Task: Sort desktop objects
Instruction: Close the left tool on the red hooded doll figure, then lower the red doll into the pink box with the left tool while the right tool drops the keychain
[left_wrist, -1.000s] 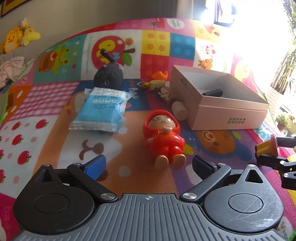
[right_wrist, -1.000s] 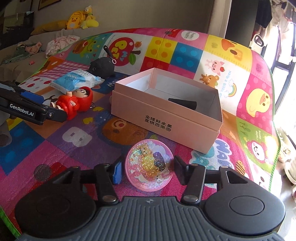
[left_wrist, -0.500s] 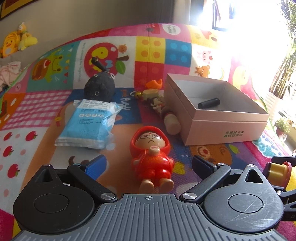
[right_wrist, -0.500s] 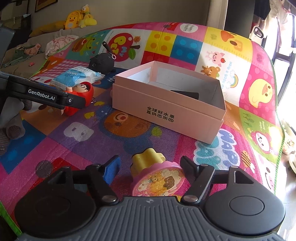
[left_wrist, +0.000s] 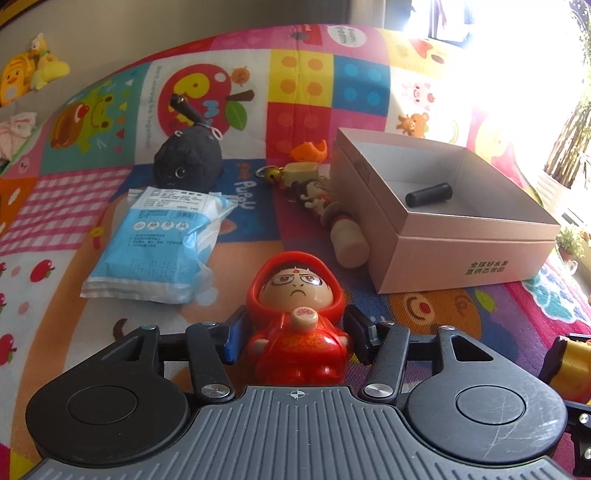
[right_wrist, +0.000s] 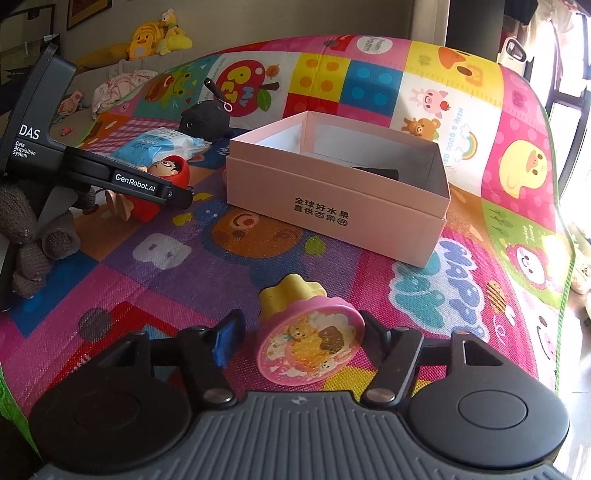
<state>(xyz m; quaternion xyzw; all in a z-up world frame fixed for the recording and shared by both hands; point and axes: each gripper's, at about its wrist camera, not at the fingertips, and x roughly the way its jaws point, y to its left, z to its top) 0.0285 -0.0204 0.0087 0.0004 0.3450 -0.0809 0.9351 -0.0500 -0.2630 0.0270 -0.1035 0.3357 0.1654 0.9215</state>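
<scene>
Doll (left_wrist: 297, 332) lengthwise along claw (left_wrist: 291, 338) (head forward).

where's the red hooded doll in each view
Left wrist: red hooded doll at bottom centre, between the left claw fingers.
Right wrist: at mid-left, partly behind the left claw's arm.
Shared landmark: pink box, right of the doll in both views.
</scene>
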